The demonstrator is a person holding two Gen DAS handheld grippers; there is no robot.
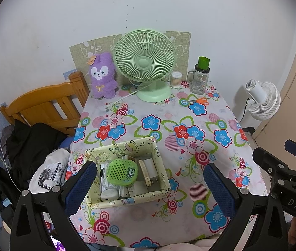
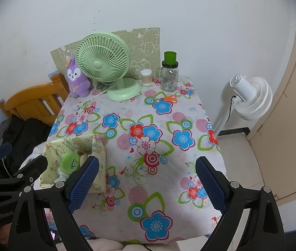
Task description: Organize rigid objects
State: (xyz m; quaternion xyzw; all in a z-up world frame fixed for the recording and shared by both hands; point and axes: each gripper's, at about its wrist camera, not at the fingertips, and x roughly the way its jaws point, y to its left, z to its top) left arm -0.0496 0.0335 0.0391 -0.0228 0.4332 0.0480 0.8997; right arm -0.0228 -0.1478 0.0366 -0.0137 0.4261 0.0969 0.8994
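The patterned box (image 1: 124,201) sits on the near left part of the floral tablecloth (image 1: 189,125). The left wrist view looks straight into it: a round green perforated gadget (image 1: 121,172) lies on top, with a white charger (image 1: 150,167), a small white round case (image 1: 108,195) and flat wooden pieces beside it. From the right wrist view only that box's right wall and the green gadget (image 2: 69,162) show (the rest is hidden behind the gripper finger).

The left gripper (image 1: 148,188) hangs above the box, jaws spread wide with nothing between them. The right gripper (image 2: 148,184) is likewise wide open and empty, over bare cloth to the right of the box.

Far across the table stand a green desk fan (image 1: 145,62), a purple plush rabbit (image 1: 103,76), a cotton-swab tub (image 1: 176,79) and a glass jar with a green cap (image 1: 200,77); orange-handled scissors (image 1: 200,100) lie just in front of the jar. A white floor fan (image 2: 250,98) stands off to the right.
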